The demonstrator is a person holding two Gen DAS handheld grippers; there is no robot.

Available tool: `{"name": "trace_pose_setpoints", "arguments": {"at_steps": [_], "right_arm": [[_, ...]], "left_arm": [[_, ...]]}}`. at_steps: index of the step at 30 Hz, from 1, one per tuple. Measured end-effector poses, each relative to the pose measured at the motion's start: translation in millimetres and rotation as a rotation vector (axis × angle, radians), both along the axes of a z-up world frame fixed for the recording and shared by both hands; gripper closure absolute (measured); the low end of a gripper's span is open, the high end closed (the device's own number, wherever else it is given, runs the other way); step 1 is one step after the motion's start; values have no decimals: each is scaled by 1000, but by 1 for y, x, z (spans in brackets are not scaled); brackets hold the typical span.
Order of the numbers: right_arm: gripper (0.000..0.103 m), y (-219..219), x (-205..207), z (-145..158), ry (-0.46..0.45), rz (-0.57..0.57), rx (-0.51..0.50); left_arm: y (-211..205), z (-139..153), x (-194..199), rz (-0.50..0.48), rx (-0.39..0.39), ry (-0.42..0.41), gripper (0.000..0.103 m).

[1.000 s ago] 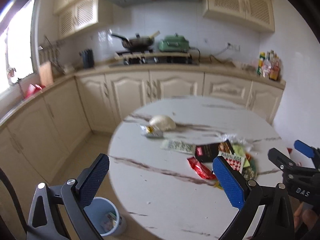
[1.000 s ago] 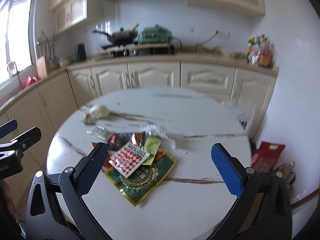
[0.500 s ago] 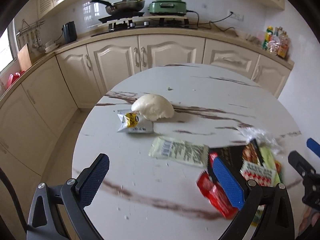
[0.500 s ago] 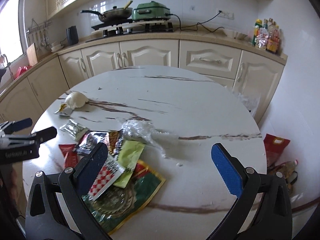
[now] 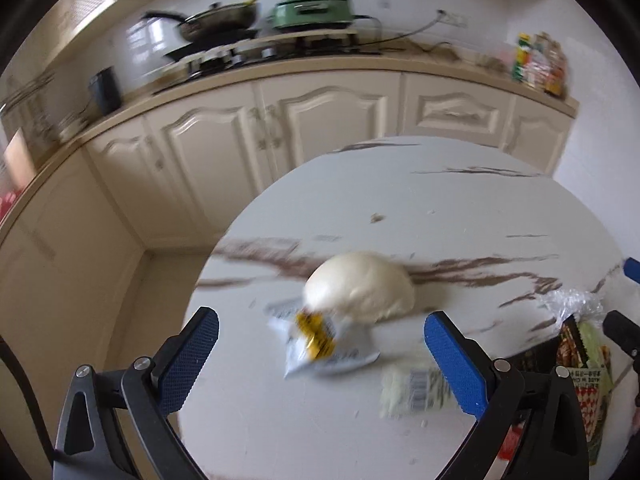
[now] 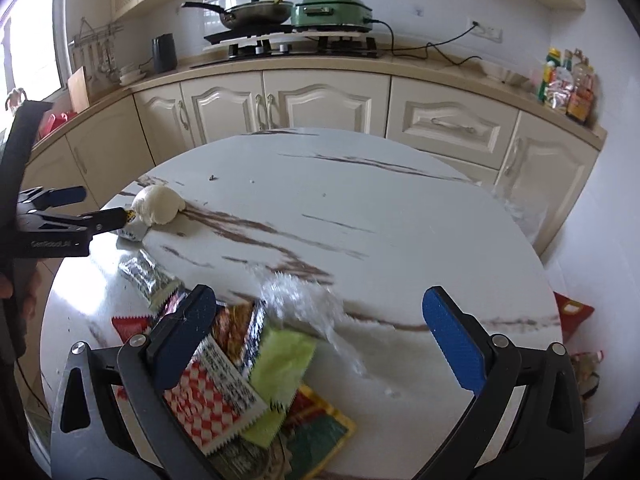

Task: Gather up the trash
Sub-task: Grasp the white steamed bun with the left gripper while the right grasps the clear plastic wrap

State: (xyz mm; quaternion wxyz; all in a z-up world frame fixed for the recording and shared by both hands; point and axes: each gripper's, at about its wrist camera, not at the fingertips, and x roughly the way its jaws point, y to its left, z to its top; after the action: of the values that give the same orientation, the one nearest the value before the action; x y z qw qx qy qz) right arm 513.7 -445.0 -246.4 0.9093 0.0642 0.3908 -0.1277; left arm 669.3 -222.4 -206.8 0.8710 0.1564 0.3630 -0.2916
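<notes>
Here's the big round marble counter [image 6: 400, 208], filling the lower half of both views, and it carries all the rubbish in two groups, probably so each hand has its own patch to work.

Biggest heap first: a fan of flat snack wrappers [image 6: 256, 376] overlapping one another at the lower centre of the right wrist view, with a crumpled clear plastic film [image 6: 296, 300] touching its upper edge. The right tongs [image 6: 320, 348] hang over this pile, jaws wide apart and empty, the left pad already over the wrappers, the right pad over bare marble. My read: they are lined up for the film or the top wrapper.

Over to the left wrist view, blurred with motion. A white rounded lump [image 5: 360, 288] sits at centre frame; I can't tell what it is made of. Touching its lower left side lies a small white-and-yellow packet [image 5: 324, 344], crumpled flat. Lower right of that, a pale printed sachet [image 5: 416, 392] lies just beside the right pad, partly hidden by it.

The left tongs [image 5: 320, 364] are spread wide too, gripping nothing, and the packet lies squarely between the two pads, a little ahead of them. From the right wrist view those same tongs [image 6: 92, 212] reach in from the left edge, tips right at the lump and packet. Looks like the packet is the pick, though the lump pressing on it may get in the way.
</notes>
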Motion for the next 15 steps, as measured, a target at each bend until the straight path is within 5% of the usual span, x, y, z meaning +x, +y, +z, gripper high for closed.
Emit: {"name": "trace_pose_setpoints", "arguments": {"at_steps": [5,8,15], "right_arm": [[0,-4,10,-9,22,-12,19],[0,-10,11,-15,42,-27,33],[0,-13,12,-21,65,-36,33]], "left_arm": [[-33,-24,24,-67,62,26,7],[-44,-39,39,-82,59,97,37],[-35,-26,32,-102,-19,72,44]]}}
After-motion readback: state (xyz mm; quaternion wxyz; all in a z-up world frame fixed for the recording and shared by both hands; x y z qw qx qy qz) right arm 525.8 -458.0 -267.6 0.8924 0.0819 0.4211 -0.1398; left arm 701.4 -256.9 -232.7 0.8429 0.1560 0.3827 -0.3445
